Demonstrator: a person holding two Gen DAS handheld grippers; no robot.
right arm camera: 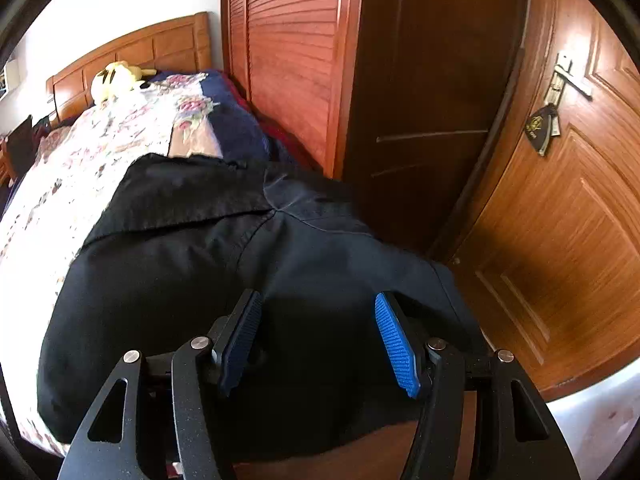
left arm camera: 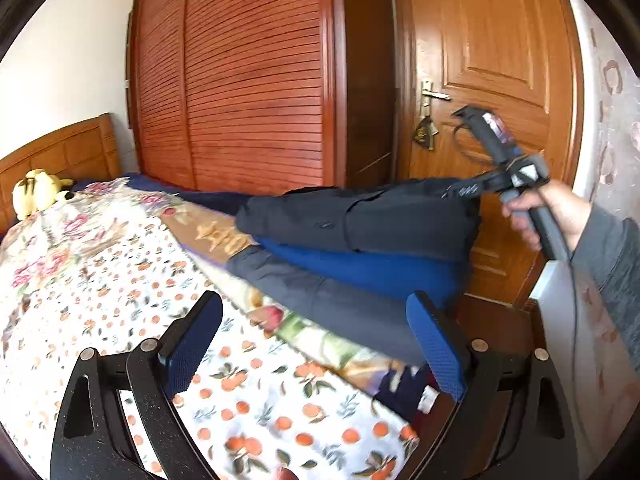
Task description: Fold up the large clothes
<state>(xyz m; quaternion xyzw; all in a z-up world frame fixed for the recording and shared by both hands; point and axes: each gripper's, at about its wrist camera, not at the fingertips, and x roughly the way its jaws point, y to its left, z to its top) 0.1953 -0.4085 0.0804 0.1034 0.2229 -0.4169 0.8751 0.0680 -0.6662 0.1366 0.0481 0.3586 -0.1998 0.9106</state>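
Observation:
A dark navy jacket (left arm camera: 360, 224) lies at the foot of the bed, over a bright blue layer and a grey-blue part. My left gripper (left arm camera: 316, 344) is open and empty above the orange-print bedspread, short of the jacket. In the left wrist view the right gripper (left arm camera: 476, 190) reaches the jacket's right end, held by a hand. In the right wrist view the jacket (right arm camera: 200, 280) with its collar fills the foreground; my right gripper (right arm camera: 320, 336) is open just above its near edge, jaws wide apart.
The bed has an orange-print bedspread (left arm camera: 120, 280) and a floral quilt (right arm camera: 120, 128). A yellow plush toy (left arm camera: 36, 192) sits by the wooden headboard. A louvred wardrobe (left arm camera: 248, 80) and a wooden door (left arm camera: 500, 60) stand close behind the bed.

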